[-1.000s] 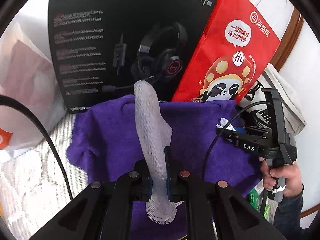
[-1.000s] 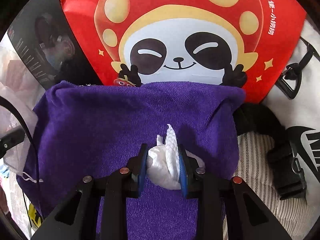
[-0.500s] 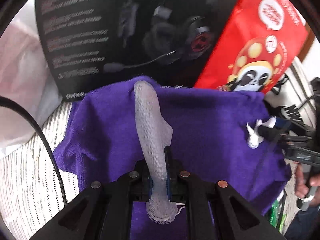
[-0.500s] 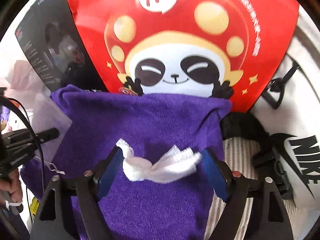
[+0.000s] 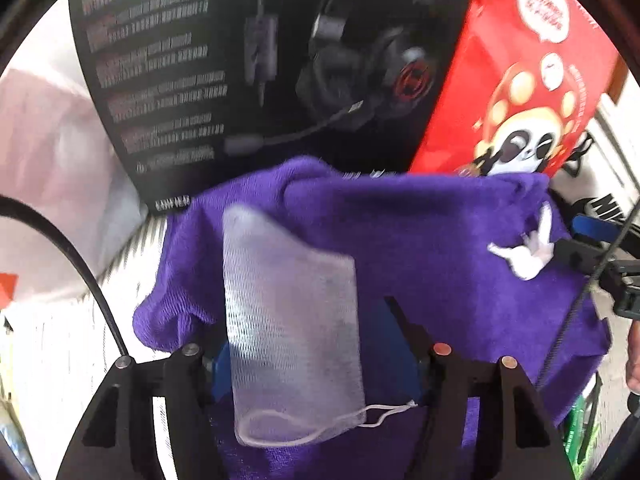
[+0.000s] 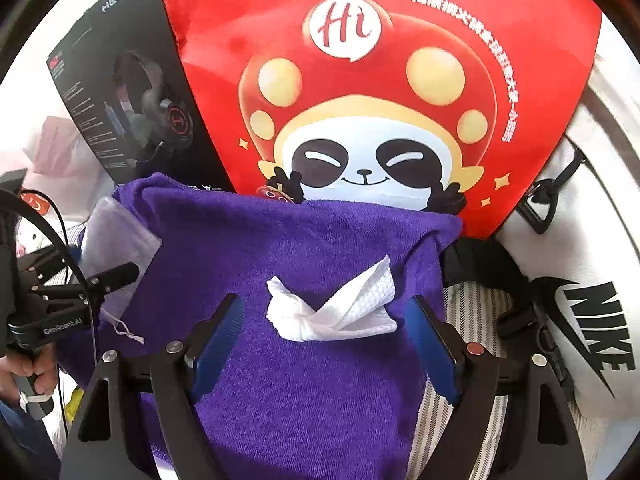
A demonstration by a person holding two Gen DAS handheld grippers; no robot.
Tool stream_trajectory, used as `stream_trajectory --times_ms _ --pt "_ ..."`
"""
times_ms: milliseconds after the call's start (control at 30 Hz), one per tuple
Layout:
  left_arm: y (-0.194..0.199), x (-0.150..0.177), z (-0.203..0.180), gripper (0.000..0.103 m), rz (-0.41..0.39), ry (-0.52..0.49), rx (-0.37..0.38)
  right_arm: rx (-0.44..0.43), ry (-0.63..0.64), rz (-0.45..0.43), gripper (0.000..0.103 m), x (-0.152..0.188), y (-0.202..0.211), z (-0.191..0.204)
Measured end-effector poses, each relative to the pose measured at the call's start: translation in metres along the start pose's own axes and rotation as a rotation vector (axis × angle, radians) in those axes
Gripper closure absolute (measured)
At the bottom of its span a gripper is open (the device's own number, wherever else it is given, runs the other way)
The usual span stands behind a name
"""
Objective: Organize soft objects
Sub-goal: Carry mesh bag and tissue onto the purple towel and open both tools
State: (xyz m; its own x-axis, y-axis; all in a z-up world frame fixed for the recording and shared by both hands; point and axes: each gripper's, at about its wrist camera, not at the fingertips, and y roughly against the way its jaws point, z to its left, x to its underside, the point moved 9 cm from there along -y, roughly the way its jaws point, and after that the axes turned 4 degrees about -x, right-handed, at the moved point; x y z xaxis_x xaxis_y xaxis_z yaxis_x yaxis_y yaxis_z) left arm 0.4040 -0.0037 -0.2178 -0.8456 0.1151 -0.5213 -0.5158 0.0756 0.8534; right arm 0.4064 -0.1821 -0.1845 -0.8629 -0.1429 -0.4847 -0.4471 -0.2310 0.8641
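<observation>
A purple towel (image 5: 420, 240) (image 6: 300, 400) lies spread on striped bedding. A white mesh drawstring pouch (image 5: 288, 320) (image 6: 116, 236) rests flat on its left part, between the jaws of my left gripper (image 5: 312, 340) (image 6: 80, 280). Those jaws are opening and the pads no longer press the pouch. On the towel's right part lies a crumpled white cloth (image 5: 524, 256) (image 6: 332, 312). My right gripper (image 6: 324, 304) (image 5: 592, 240) hovers over it, open, with a blue pad on each side and clear of the cloth.
A black headset box (image 5: 240, 60) (image 6: 120, 92) and a red panda paper bag (image 5: 520, 80) (image 6: 380, 80) stand upright just behind the towel. A white Nike bag (image 6: 580, 300) with black straps lies to the right. A pale plastic bag (image 5: 40, 140) sits at the left.
My left jaws went from shut on the upright pouch to apart, and the pouch dropped flat. My right jaws opened, let the white cloth unfold on the towel, and lifted a little.
</observation>
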Motion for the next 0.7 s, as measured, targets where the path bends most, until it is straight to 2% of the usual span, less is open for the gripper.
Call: stream_trajectory --times_ms 67,133,267,533,700 --pt "0.007 -0.003 -0.003 0.031 -0.017 0.002 0.013 0.001 0.007 -0.008 0.021 -0.001 0.004 0.001" --pt "0.013 -0.007 -0.002 0.028 -0.034 -0.009 -0.028 0.002 0.012 -0.013 0.021 -0.003 0.008 0.004" --pt "0.021 -0.010 -0.001 0.027 -0.047 -0.044 -0.108 0.002 0.020 -0.024 0.021 -0.004 0.014 0.006" --pt "0.036 -0.017 -0.003 0.027 -0.043 -0.041 -0.109 0.012 0.026 -0.058 0.021 -0.005 0.042 0.012" --pt "0.060 -0.015 0.014 0.027 -0.062 -0.032 -0.086 -0.013 0.039 -0.082 0.021 0.023 0.079 0.030"
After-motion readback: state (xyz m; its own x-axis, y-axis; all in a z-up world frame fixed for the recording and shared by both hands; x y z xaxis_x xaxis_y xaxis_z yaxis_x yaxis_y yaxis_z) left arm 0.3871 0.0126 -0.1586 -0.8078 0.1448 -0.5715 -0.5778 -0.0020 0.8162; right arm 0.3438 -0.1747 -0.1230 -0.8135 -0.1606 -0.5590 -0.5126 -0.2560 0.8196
